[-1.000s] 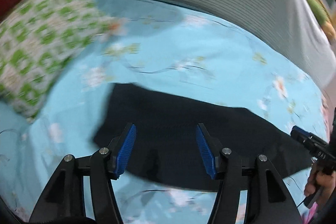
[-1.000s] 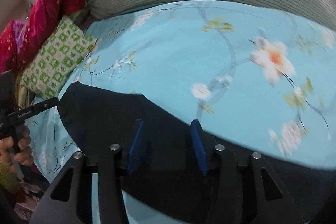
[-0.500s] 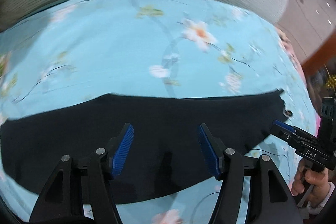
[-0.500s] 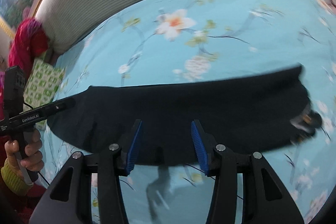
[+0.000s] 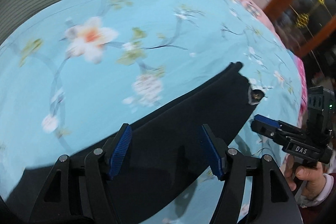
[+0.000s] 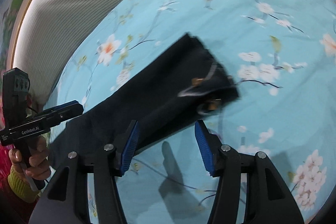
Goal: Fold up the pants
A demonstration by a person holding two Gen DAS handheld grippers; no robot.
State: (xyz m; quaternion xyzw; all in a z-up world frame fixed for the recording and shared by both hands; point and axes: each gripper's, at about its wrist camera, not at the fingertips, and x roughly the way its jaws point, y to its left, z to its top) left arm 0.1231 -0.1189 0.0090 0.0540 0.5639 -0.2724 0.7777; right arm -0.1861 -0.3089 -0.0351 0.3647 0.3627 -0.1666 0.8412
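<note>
Black pants [image 5: 168,129] lie flat in a long strip on the light blue flowered bedsheet [image 5: 105,77]. Their waist end with a metal button [image 6: 212,105] shows in the right wrist view, where the pants [image 6: 168,87] run up and to the right. My left gripper [image 5: 166,150] is open and empty, hovering over the pants. My right gripper [image 6: 166,148] is open and empty, above the pants' near edge by the waist. Each gripper shows in the other's view: the right one [image 5: 264,121] beside the waist end, the left one [image 6: 71,108] over the leg part.
A grey ribbed cushion or headboard [image 6: 73,3] runs along the bed's far side. The sheet's right edge [image 5: 298,77] drops off to a pink layer and a room with wooden frames behind. Open sheet lies beyond the pants.
Both views have swept along the pants from the leg end and the green pillow toward the waist end. Both grippers stayed open and empty.
</note>
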